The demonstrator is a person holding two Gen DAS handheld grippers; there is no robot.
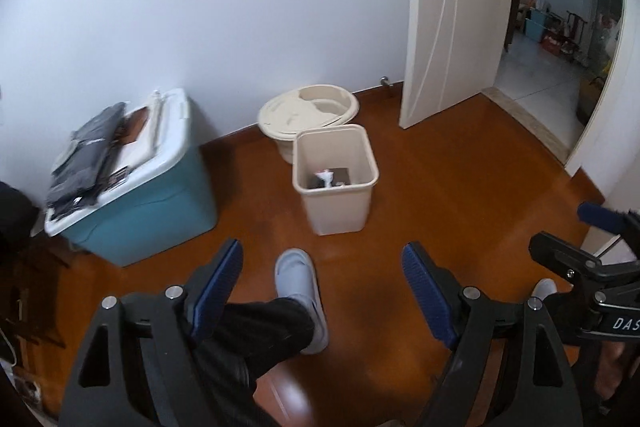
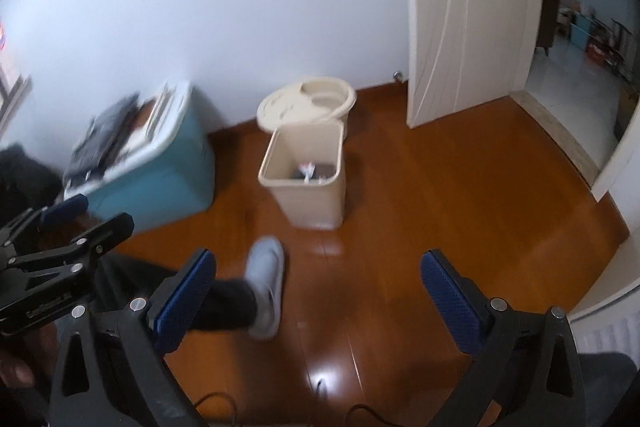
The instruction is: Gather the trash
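1. Polished orange-brown wooden floor (image 1: 440, 187) runs up to a pale wall, with a white door (image 1: 452, 15) standing open at the floor's far right corner onto a tiled room beyond.
2. Against the wall's foot, a beige waste bin (image 1: 335, 179) stands near the middle of the floor's far edge; a round cream tub (image 1: 308, 111) sits just behind it, touching or nearly so.
3. Inside the bin lie crumpled white trash (image 1: 326, 177) and something dark; no loose litter shows on the bare floor in either view.
4. Toward the far left corner sits a teal storage box (image 1: 144, 199) with a white lid carrying dark folded items.
5. Both tools are released and carry nothing: the left gripper (image 1: 322, 291) has its jaws spread wide, and the right gripper (image 2: 318, 301) likewise.
6. A grey slipper (image 1: 302, 295) on the person's foot shows between the left gripper's jaws, well short of the bin.
7. My judgement: the step is approaching the bin, or searching for trash to gather.
8. To do it well, come in squarely over the bin's rim, keep the jaws apart until one pad is inside the wall, and avoid knocking the light bin against the tub.
9. The right view is motion-blurred, so small details there are uncertain.
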